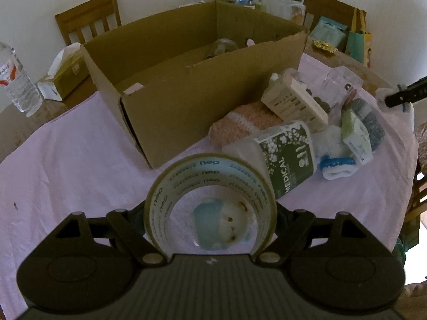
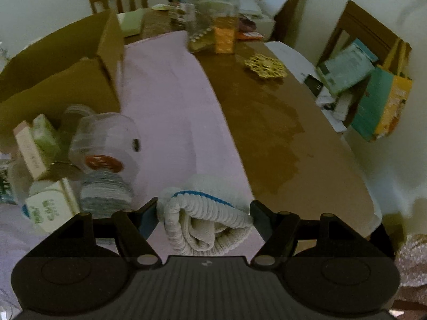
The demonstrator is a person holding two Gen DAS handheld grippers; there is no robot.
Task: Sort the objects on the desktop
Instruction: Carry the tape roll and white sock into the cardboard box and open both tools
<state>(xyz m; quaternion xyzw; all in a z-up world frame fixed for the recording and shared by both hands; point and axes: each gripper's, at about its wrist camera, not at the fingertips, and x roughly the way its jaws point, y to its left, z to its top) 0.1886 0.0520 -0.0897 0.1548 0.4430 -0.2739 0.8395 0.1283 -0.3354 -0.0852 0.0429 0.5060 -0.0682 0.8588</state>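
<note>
The open brown cardboard box is sitting on the pink cloth covering the worktop, and a rounded clear object, too dim to identify, is lying deep inside it. The left gripper is clamping a wide roll of clear packing tape between its jaws, just in front of the box. The right gripper is squeezing a rolled white sock with a blue stripe above the cloth's edge. Beside the box, a pile is resting on the cloth: a green medical cotton pack, a pink knitted piece and a clear plastic jar lying on its side. A tall clear jar with a black lid is standing on the bare wood, holding orange and dark contents.
</note>
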